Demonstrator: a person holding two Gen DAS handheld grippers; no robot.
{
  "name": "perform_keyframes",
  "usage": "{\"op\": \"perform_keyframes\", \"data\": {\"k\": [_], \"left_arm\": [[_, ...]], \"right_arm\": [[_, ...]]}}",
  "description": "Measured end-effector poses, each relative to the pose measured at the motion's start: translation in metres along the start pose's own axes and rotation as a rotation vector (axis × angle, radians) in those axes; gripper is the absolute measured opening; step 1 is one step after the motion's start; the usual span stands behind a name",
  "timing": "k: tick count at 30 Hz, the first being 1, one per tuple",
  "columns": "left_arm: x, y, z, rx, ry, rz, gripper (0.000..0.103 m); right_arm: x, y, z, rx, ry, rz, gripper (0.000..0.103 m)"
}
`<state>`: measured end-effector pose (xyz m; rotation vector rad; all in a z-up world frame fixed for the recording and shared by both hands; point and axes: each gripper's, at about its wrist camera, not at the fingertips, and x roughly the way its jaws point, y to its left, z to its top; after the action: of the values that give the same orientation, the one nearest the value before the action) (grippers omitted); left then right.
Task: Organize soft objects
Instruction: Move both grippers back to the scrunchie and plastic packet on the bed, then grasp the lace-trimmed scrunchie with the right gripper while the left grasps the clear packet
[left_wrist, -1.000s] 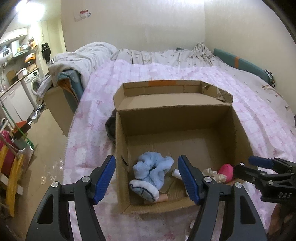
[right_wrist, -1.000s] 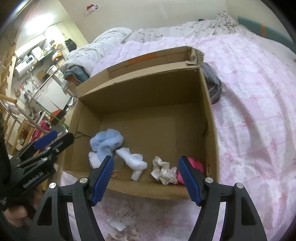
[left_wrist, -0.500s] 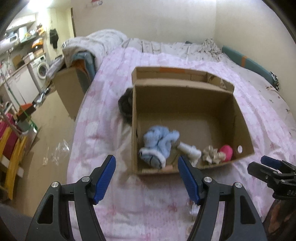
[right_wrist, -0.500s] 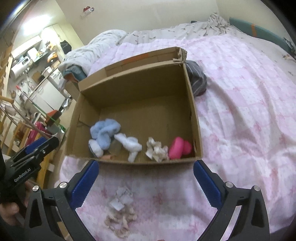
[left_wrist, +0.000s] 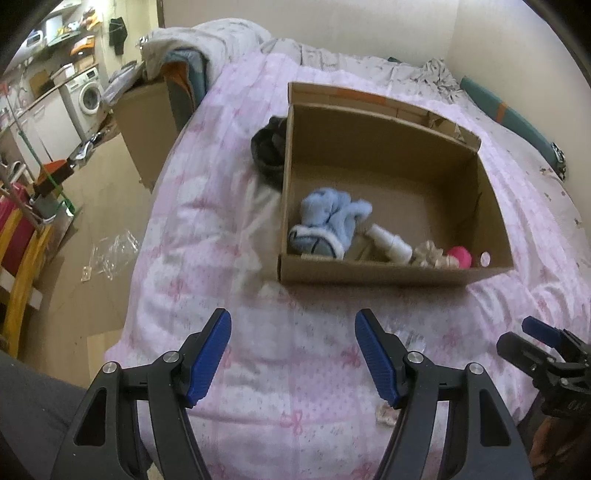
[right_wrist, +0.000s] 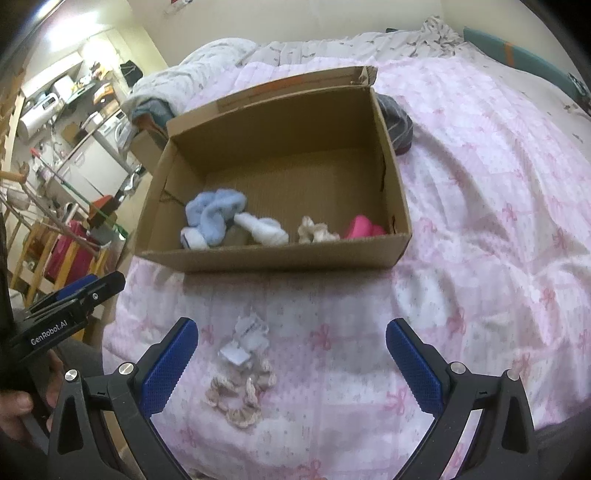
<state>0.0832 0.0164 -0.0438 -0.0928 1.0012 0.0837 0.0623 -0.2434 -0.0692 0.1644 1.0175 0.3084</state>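
1. Lower the right gripper (right_wrist: 291, 363) squarely over the beige scrunchie (right_wrist: 242, 393) on the pink bedspread (right_wrist: 480, 229), then close on its bunched ring (not the plastic tag).
2. Its fingers stand wide apart, just opened, empty; the scrunchie lies lower centre, nearer the left finger.
3. The left gripper (left_wrist: 293, 356) is half-open, seemingly empty; the cardboard box (right_wrist: 273, 260) waits above.

Pink quilted bed (right_wrist: 480, 192) carries cardboard box (right_wrist: 273, 258), beige scrunchie (right_wrist: 240, 391), dark garment (left_wrist: 267, 147).

Socks (right_wrist: 216, 218) in box (right_wrist: 273, 254) on bed (right_wrist: 480, 221)
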Motion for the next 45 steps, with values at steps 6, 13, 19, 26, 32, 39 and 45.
{"op": "perform_keyframes", "data": {"k": [6, 13, 19, 26, 32, 39, 45], "left_arm": [[0.004, 0.012, -0.003, -0.031, 0.007, 0.022, 0.067], [0.014, 0.023, -0.006, -0.077, 0.045, 0.014, 0.067], [0.020, 0.026, -0.007, -0.087, 0.064, 0.004, 0.067], [0.026, 0.025, -0.012, -0.062, 0.073, 0.013, 0.067], [0.028, 0.024, -0.013, -0.056, 0.077, 0.013, 0.067], [0.029, 0.012, -0.010, -0.037, 0.077, -0.002, 0.067], [0.034, -0.003, -0.009, -0.012, 0.099, -0.026, 0.067]], "right_arm": [[0.001, -0.001, -0.006, 0.059, 0.026, 0.089, 0.103], [0.023, -0.007, -0.012, 0.133, 0.127, 0.145, 0.103], [0.058, 0.021, -0.028, 0.020, 0.284, 0.126, 0.103], [0.092, 0.054, -0.050, -0.113, 0.393, 0.122, 0.103], [0.102, 0.057, -0.052, -0.134, 0.384, 0.048, 0.073], [0.092, 0.041, -0.047, -0.098, 0.388, 0.070, 0.023], [0.066, 0.040, -0.050, -0.109, 0.399, 0.137, 0.021]]}}
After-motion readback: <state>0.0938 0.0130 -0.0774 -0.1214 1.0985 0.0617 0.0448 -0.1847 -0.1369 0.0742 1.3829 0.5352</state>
